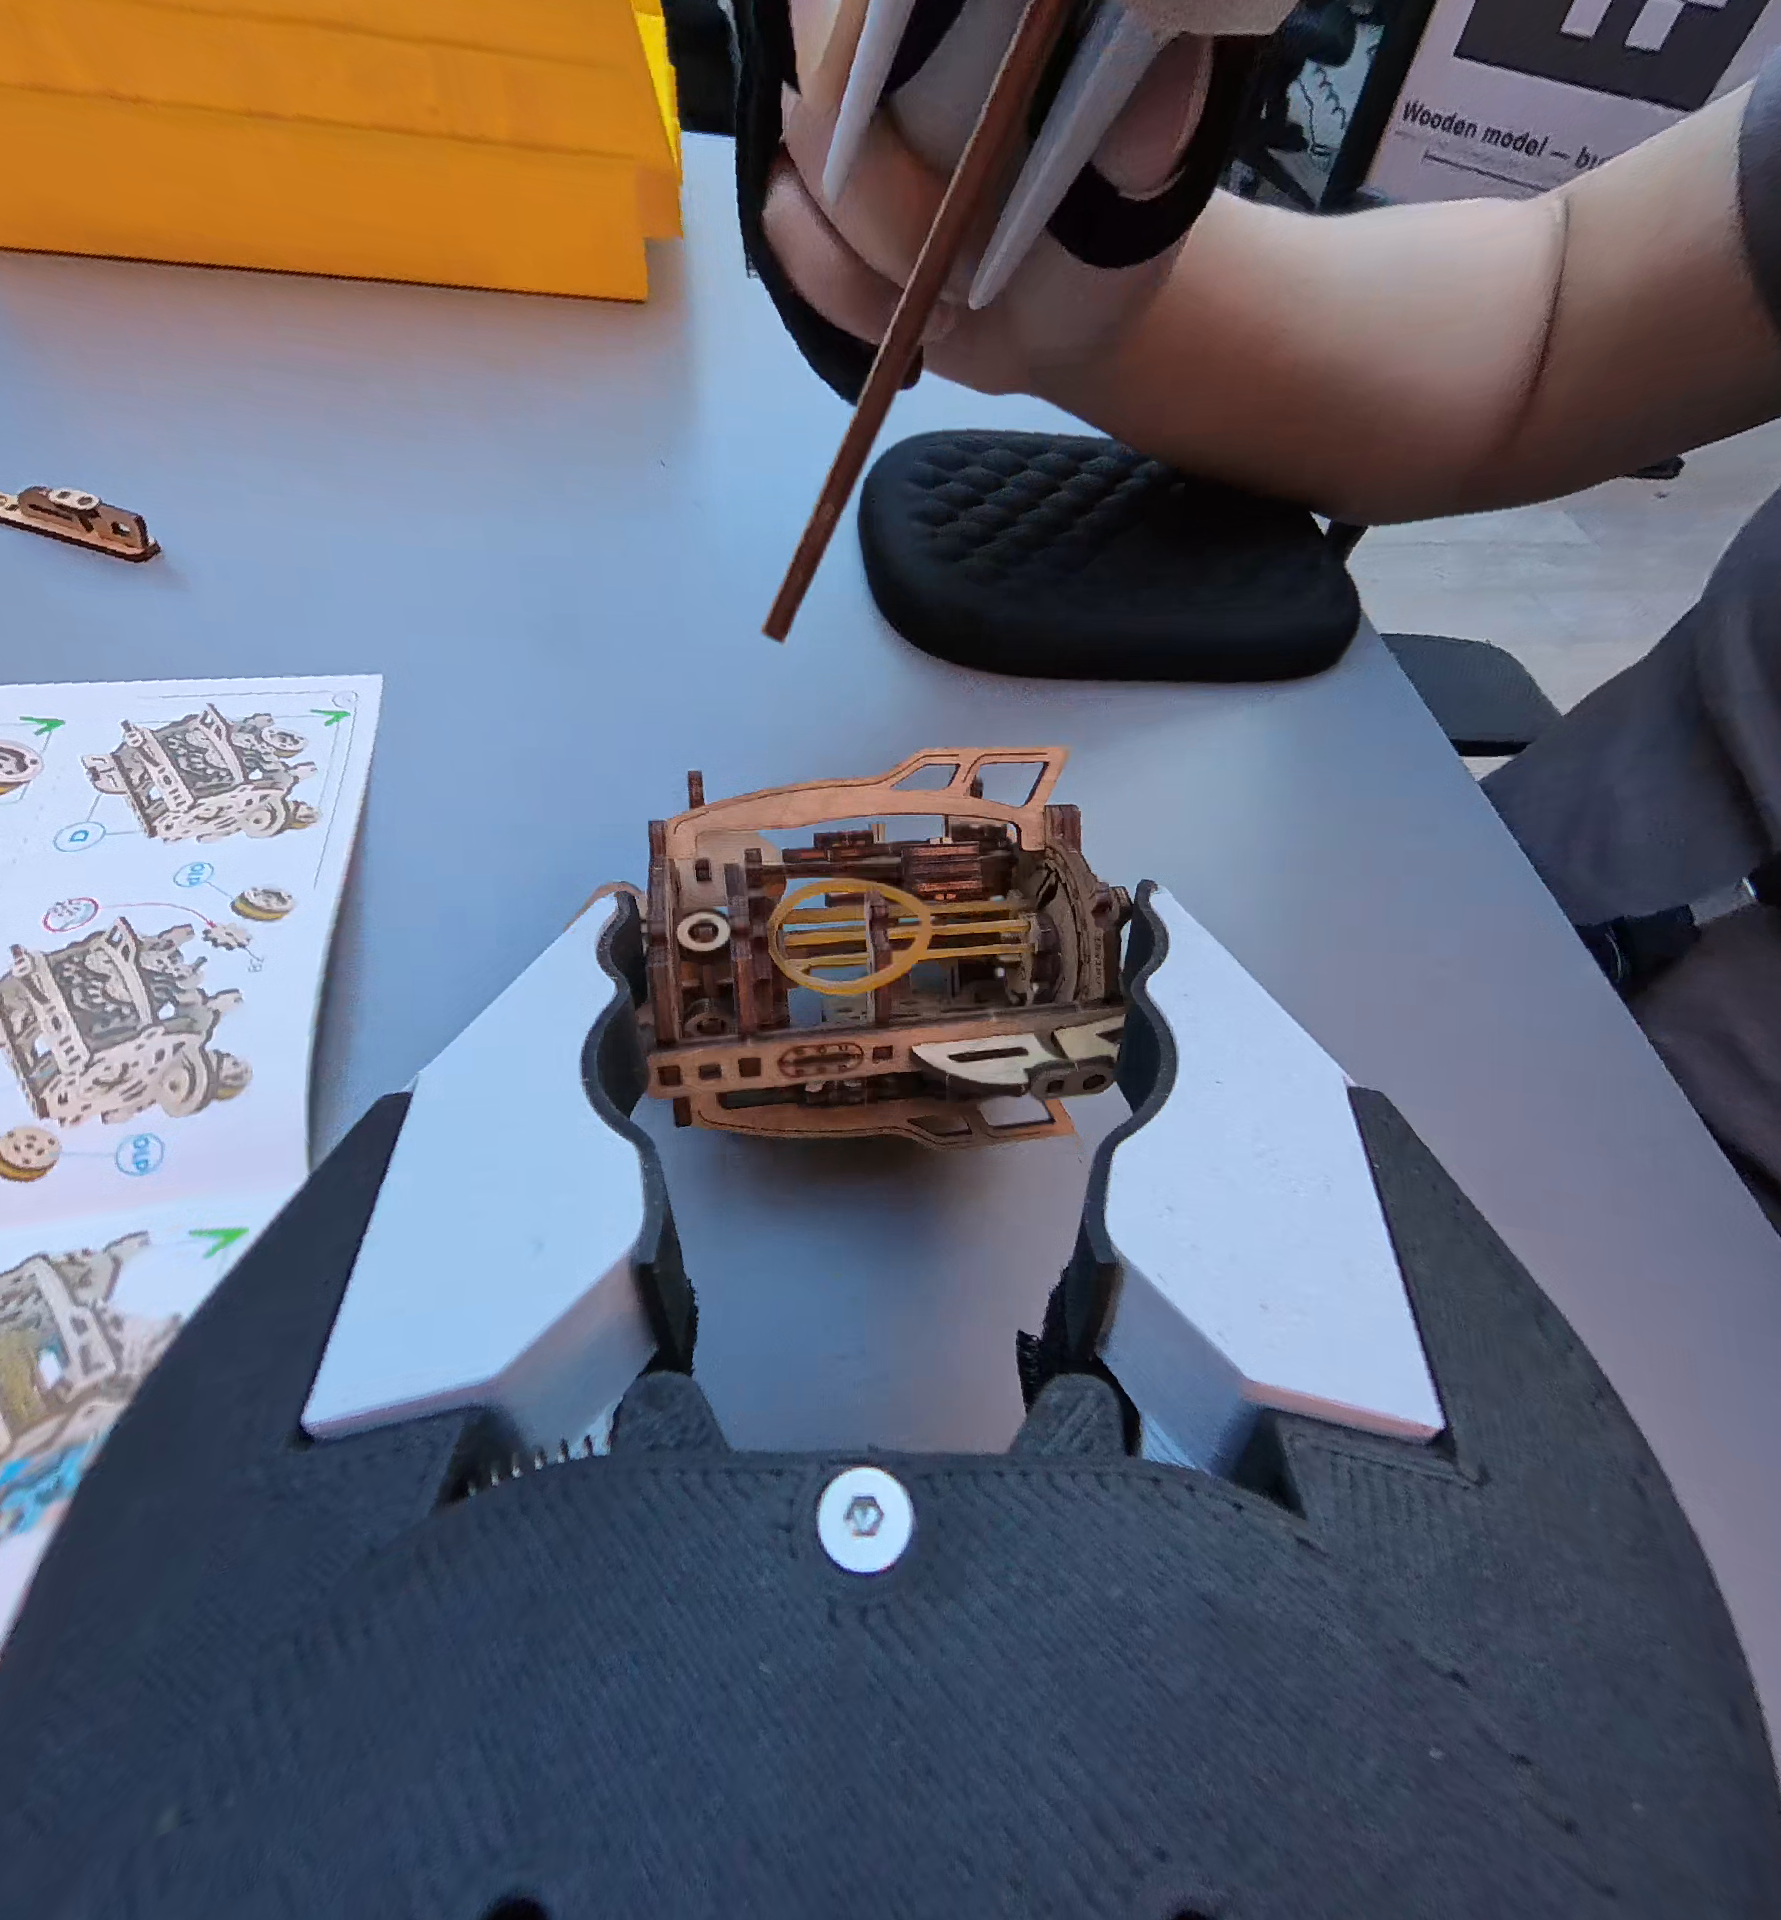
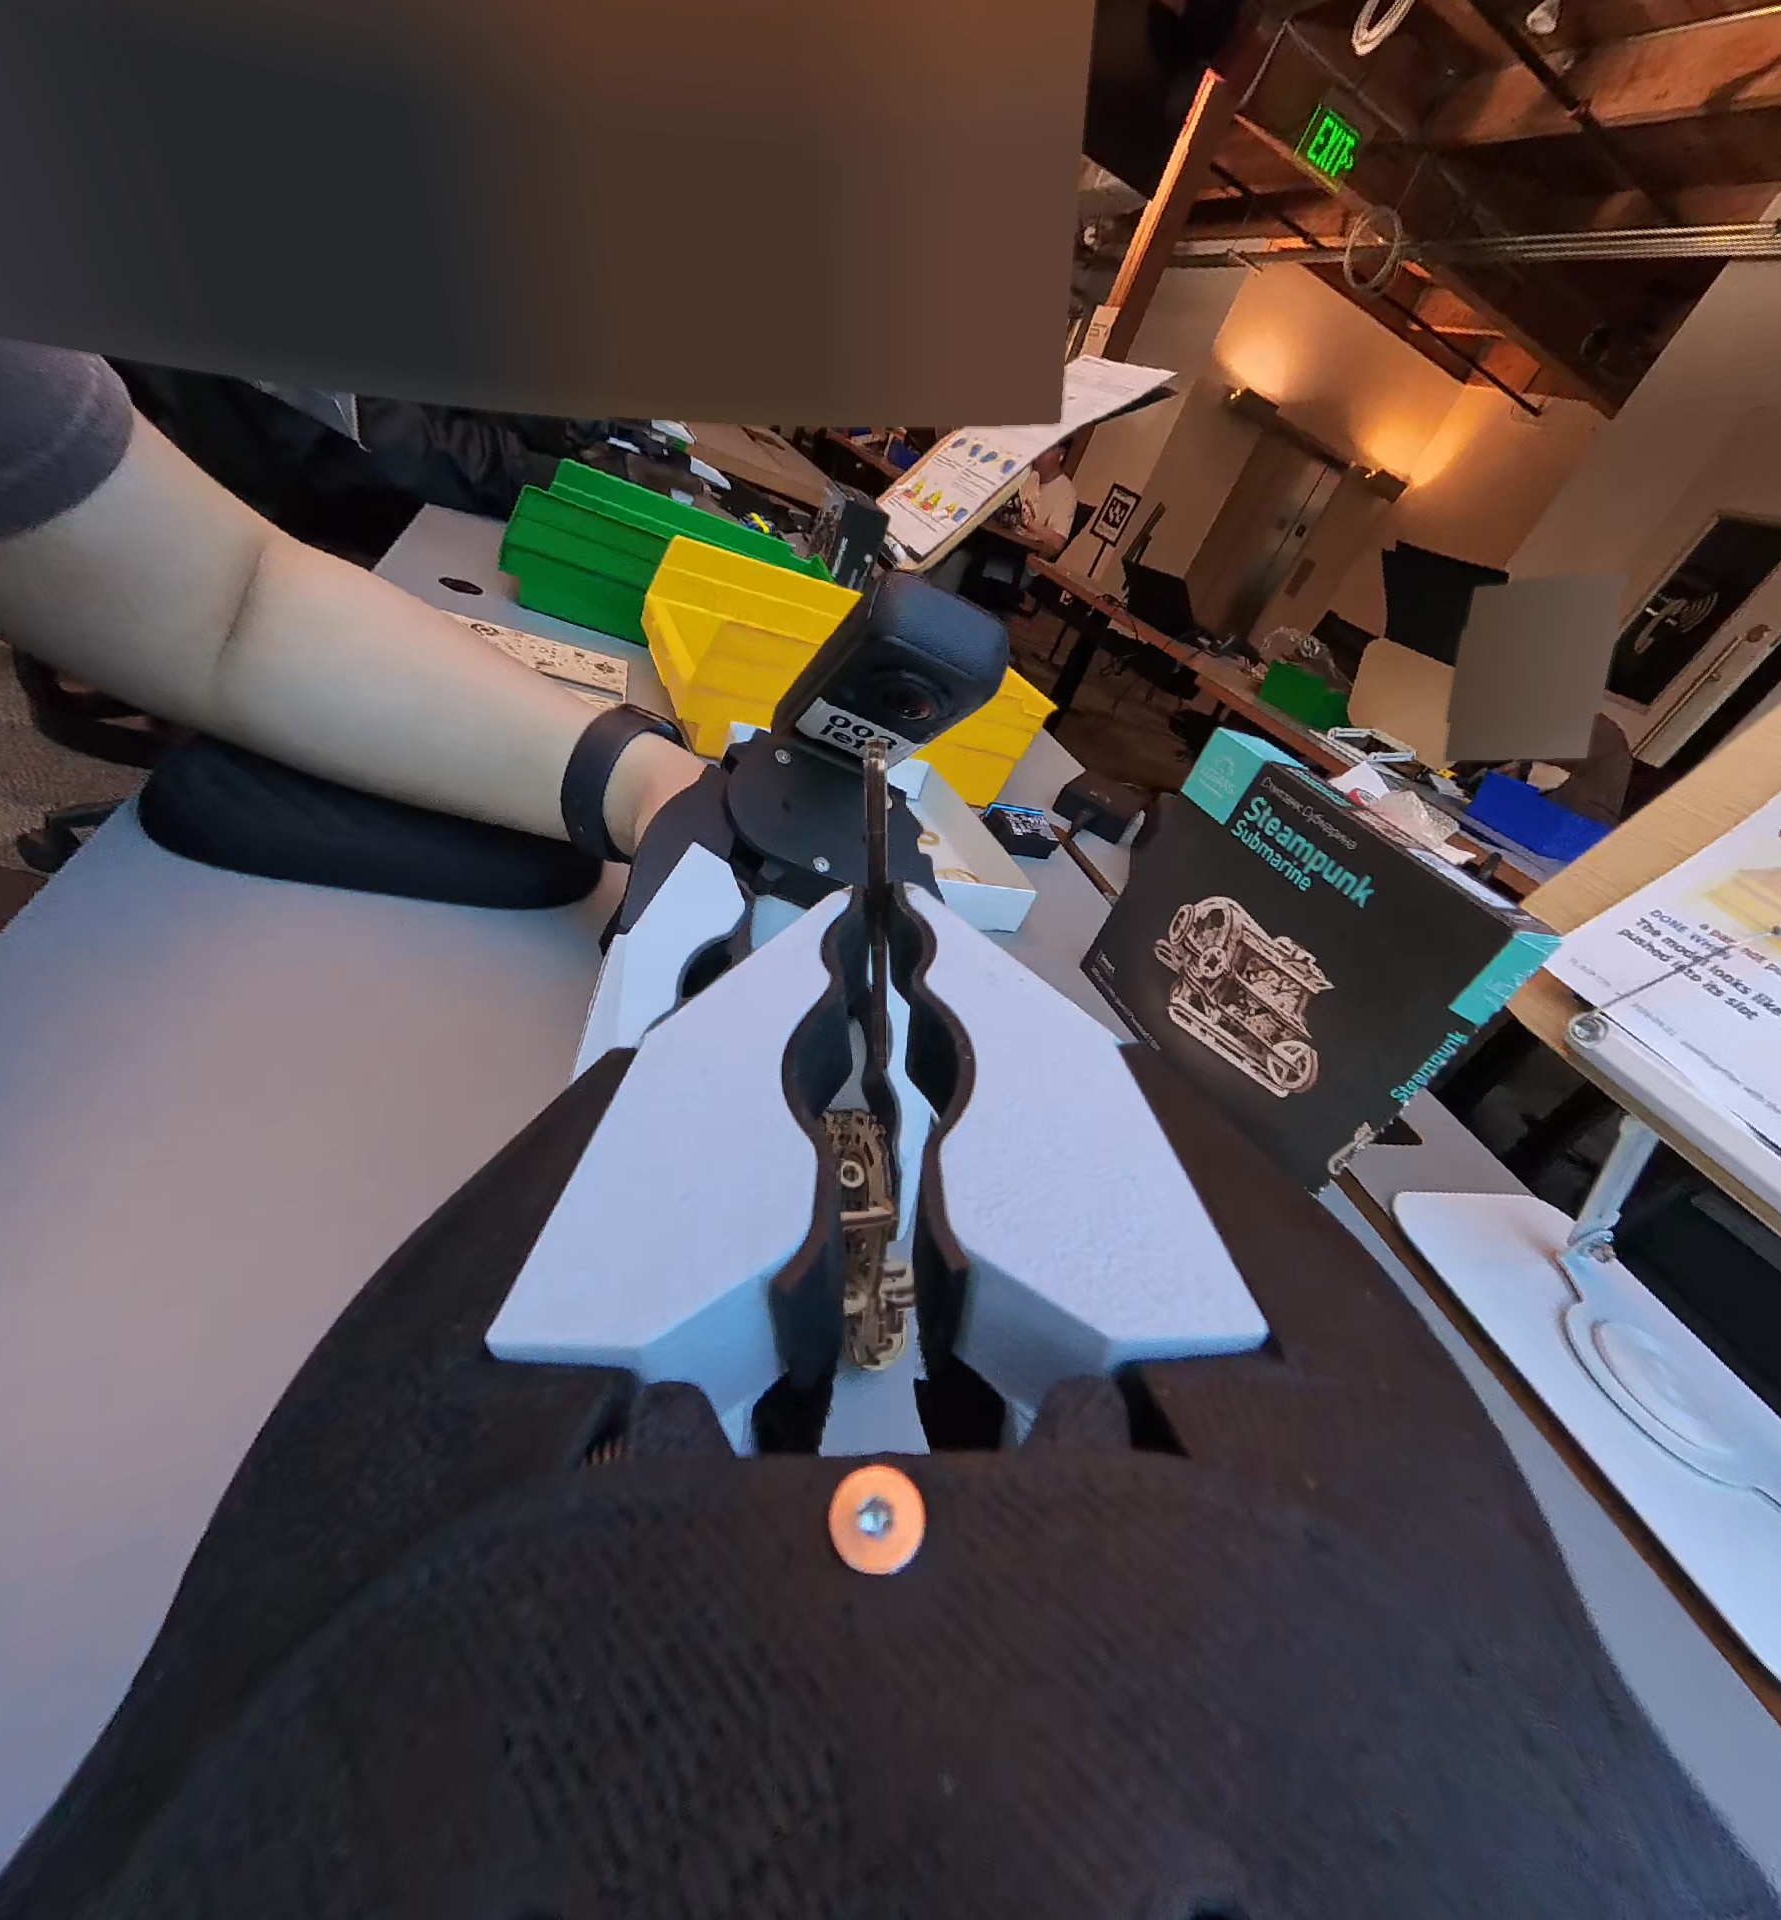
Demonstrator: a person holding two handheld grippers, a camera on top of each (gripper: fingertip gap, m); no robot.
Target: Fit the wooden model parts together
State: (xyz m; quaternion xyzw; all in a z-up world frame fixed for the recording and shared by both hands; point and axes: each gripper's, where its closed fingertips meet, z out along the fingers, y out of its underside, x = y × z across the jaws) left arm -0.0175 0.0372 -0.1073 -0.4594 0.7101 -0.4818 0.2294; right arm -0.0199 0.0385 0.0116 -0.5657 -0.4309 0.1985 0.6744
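Grey and matte, the bench (image 1: 512, 499) carries one partly built brown wooden model (image 1: 870, 945), an open frame of laser-cut plywood with a yellow rubber band looped inside it, sitting toward the bench's right edge. Its long axis runs left to right across the left wrist view, the flat cut-out side panels facing toward and away from that camera. The left gripper (image 1: 881, 987) grips the model at its two short ends, its jaws spread wide with a black wavy pad pressed against each end. One thin dark brown wooden strip (image 1: 891, 343) hangs above and behind the model, well apart from it, slanting down and to the left with its free lower tip in the air. The right gripper (image 2: 878, 935) has its jaws closed nearly together on this strip, which in the right wrist view stands edge-on between the pads and pokes past their tips. One small loose wooden piece (image 1: 65, 517) lies near the bench's left edge, one printed instruction sheet (image 1: 117, 935) lies left of the model, one black padded wrist rest (image 1: 1104, 561) sits by the right edge, and stacked yellow plastic bins (image 1: 294, 135) occupy the far left corner.
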